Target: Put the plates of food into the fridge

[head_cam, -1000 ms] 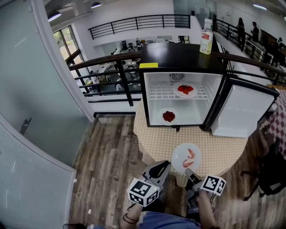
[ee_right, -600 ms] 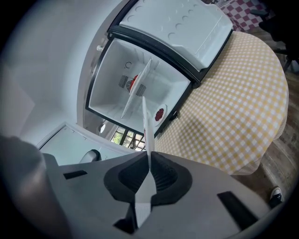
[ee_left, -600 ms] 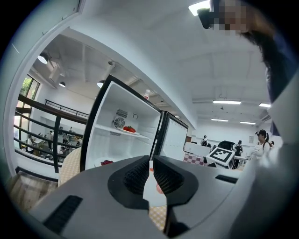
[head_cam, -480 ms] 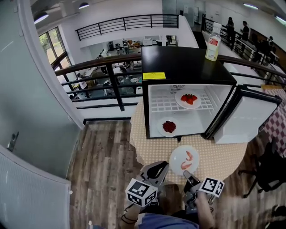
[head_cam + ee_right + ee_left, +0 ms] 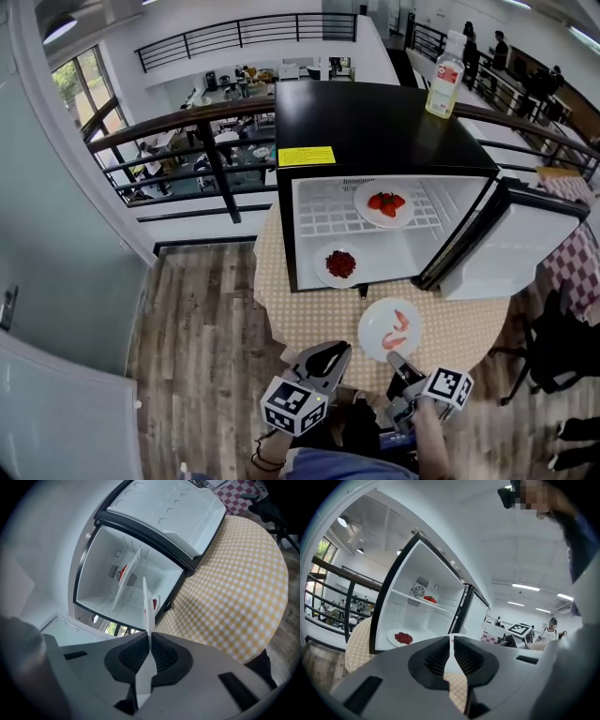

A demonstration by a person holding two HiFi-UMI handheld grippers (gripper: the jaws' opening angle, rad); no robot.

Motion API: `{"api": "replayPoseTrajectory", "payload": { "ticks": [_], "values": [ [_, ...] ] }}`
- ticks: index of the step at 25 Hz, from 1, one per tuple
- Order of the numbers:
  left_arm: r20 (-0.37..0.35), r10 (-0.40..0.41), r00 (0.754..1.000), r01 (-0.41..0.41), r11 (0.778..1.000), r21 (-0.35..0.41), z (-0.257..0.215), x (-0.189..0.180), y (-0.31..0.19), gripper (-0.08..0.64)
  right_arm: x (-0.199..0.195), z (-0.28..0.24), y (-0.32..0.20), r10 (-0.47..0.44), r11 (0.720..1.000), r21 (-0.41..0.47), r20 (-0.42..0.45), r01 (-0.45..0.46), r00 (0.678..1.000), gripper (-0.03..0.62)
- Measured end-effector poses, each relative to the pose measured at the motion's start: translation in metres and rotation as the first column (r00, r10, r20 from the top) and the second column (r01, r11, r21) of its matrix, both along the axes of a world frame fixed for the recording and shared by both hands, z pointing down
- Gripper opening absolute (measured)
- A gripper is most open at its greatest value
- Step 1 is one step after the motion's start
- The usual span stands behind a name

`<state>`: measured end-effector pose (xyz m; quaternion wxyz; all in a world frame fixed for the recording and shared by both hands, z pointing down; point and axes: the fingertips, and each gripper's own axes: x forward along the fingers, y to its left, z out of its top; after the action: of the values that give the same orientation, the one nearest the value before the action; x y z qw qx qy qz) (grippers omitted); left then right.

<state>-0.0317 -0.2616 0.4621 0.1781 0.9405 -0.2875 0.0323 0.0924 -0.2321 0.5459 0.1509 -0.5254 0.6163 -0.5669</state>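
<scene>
A wood-plank floor [image 5: 206, 319] and a dark railing [image 5: 187, 122] lie behind a round table [image 5: 319, 314] under a yellow checked cloth. On the table stands a small black fridge [image 5: 375, 112], its white inside facing the person. Its door [image 5: 525, 239] is swung wide to the right and stands clear of the opening. Inside, a plate of red fruit [image 5: 384, 204] sits on the wire shelf at the right. A plate of dark red food [image 5: 337, 264] rests on the fridge floor below it, toward the left. A bottle [image 5: 444, 82] stands upright on the fridge top near its right rear corner. The third plate [image 5: 390, 330], white with pink-red pieces on it, is over the near edge of the table, in front of the open fridge, with bare cloth between the two. The right gripper [image 5: 394, 359] reaches forward from the person's lap and pinches this plate by its near rim. In the right gripper view the rim [image 5: 146, 616] shows edge-on, clamped between the pads. The left gripper [image 5: 333, 352] is held just to the left, level with it and apart from the plate. It points toward the fridge, with its pads pressed together on nothing.
</scene>
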Motion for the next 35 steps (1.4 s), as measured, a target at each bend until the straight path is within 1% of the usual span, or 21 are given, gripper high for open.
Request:
{"api": "replayPoseTrajectory", "payload": {
  "ticks": [3, 6, 9, 13, 17, 20, 24, 26, 28, 35],
  "values": [
    [0.004, -0.014, 1.0, 0.014, 1.0, -0.006, 0.003, 0.008, -0.01, 0.034, 0.015, 0.0, -0.023, 0.011, 1.0, -0.011, 0.033, -0.011, 0.999, 0.023],
    [0.0, -0.056, 0.998, 0.056, 0.998, -0.007, 0.002, 0.014, -0.028, 0.034, 0.029, 0.001, -0.053, -0.018, 1.0, -0.007, 0.026, 0.018, 1.0, 0.023],
    [-0.007, -0.103, 0.995, 0.103, 0.995, -0.012, 0.001, 0.018, -0.045, 0.034, 0.041, 0.005, -0.083, -0.039, 0.999, -0.025, 0.027, 0.039, 0.999, 0.023],
    [-0.007, -0.151, 0.988, 0.151, 0.988, -0.025, 0.002, 0.028, -0.062, 0.034, 0.054, 0.018, -0.123, -0.039, 0.998, -0.047, 0.081, 0.043, 0.996, 0.023],
    [0.01, -0.17, 0.985, 0.17, 0.985, -0.034, 0.004, 0.041, -0.064, 0.034, 0.064, 0.038, -0.155, -0.007, 0.994, -0.103, 0.148, 0.022, 0.989, 0.023],
    [0.03, -0.18, 0.983, 0.181, 0.983, -0.033, 0.005, 0.046, -0.064, 0.034, 0.066, 0.053, -0.176, 0.045, 0.99, -0.142, 0.242, -0.011, 0.969, 0.023],
    [0.056, -0.198, 0.979, 0.2, 0.979, -0.028, 0.005, 0.048, -0.062, 0.034, 0.07, 0.07, -0.198, 0.139, 0.979, -0.191, 0.353, -0.074, 0.925, 0.023],
    [0.068, -0.212, 0.975, 0.214, 0.977, -0.023, 0.004, 0.046, -0.061, 0.034, 0.073, 0.075, -0.209, 0.178, 0.974, -0.202, 0.386, -0.105, 0.905, 0.023],
    [0.076, -0.228, 0.971, 0.23, 0.973, -0.02, 0.003, 0.043, -0.061, 0.034, 0.074, 0.08, -0.219, 0.196, 0.971, -0.204, 0.384, -0.124, 0.902, 0.025],
    [0.104, -0.282, 0.954, 0.286, 0.958, -0.021, 0.007, 0.029, -0.059, 0.034, 0.064, 0.081, -0.254, 0.192, 0.974, -0.176, 0.327, -0.14, 0.925, 0.025]
  ]
}}
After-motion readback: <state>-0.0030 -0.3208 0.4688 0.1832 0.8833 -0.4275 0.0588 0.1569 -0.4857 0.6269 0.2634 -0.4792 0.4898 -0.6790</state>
